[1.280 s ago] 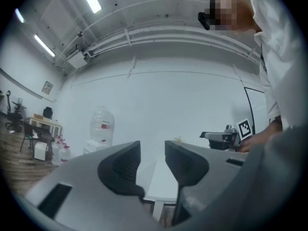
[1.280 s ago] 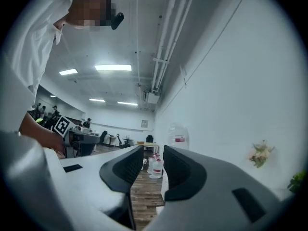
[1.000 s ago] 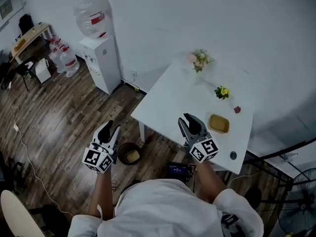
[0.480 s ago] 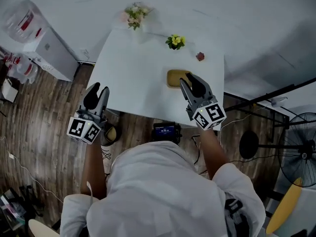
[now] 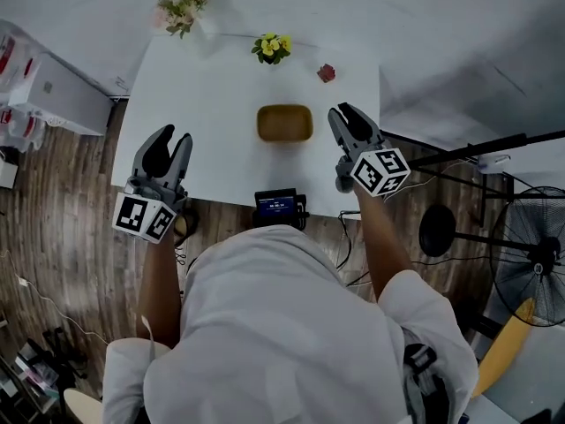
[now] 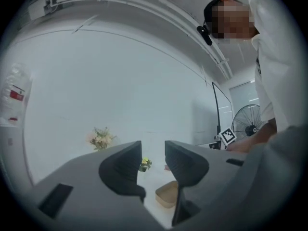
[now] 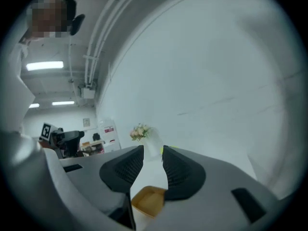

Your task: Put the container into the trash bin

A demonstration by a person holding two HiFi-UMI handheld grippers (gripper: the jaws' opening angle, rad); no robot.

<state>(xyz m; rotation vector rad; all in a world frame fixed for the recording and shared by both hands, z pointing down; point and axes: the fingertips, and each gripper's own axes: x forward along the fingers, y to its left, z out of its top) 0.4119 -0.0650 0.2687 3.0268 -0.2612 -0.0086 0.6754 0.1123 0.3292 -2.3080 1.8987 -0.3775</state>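
Matt, papery tan container on a smooth white table (floor: dark wood planks).

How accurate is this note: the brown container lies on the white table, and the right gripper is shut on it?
One part is wrong. The container does lie on the white table, but the right gripper is not shut on it: the right gripper view shows its jaws apart and gripping nothing.

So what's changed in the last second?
The person has turned to face the table squarely. The right gripper is now just right of the container, and the left gripper is over the near left corner. Nothing grasped: both stay open, and the container is unmoved.
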